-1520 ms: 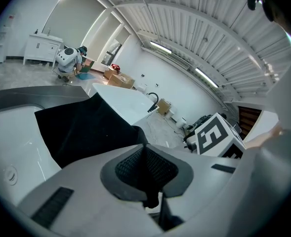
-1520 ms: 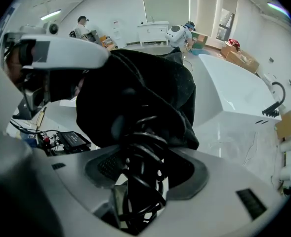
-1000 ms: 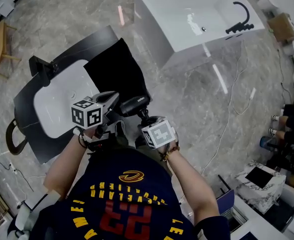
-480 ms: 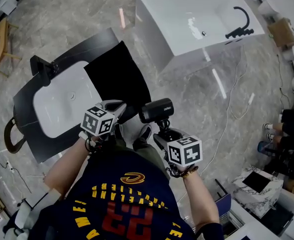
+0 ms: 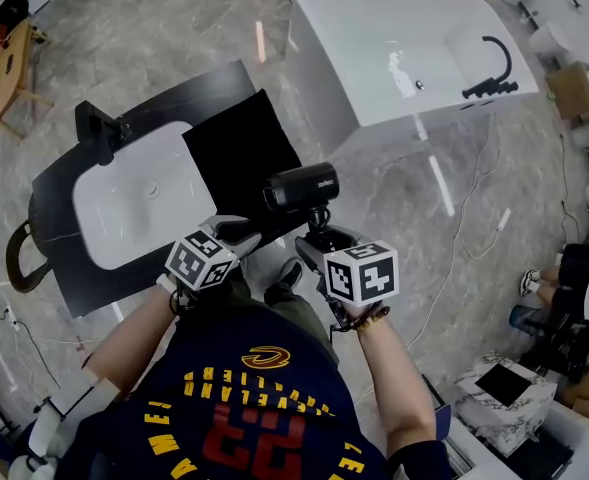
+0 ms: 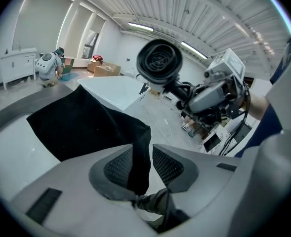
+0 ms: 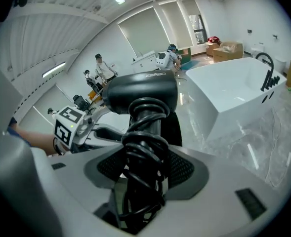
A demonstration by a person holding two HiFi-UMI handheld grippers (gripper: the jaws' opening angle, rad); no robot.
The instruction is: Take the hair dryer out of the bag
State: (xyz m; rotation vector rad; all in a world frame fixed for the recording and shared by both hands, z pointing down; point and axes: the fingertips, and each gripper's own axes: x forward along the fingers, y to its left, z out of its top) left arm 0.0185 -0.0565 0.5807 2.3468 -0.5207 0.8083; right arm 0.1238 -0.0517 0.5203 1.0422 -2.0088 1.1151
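Note:
The black hair dryer (image 5: 302,188) is up in the air, clear of the bag, its cord coiled round the handle. My right gripper (image 5: 319,236) is shut on that wrapped handle (image 7: 141,147), with the barrel (image 7: 143,95) above the jaws. The black cloth bag (image 5: 236,148) lies flat on the dark counter beside the basin. My left gripper (image 5: 244,233) is at the bag's near corner and its jaws are opening. A fold of the bag (image 6: 140,152) hangs between them, with a gap to the right pad. The dryer's rear grille (image 6: 160,63) faces the left gripper view.
A white basin (image 5: 139,193) with a black tap (image 5: 99,128) sits in the dark counter. A white bathtub (image 5: 404,48) stands at the back right. A brown strap (image 5: 19,258) hangs off the counter's left end. A wooden chair (image 5: 9,68) and floor cables (image 5: 469,218) lie around.
The right gripper has risen and carried the hair dryer up, out from beside the bag. The left gripper slid a little and its jaws have parted on the cloth.

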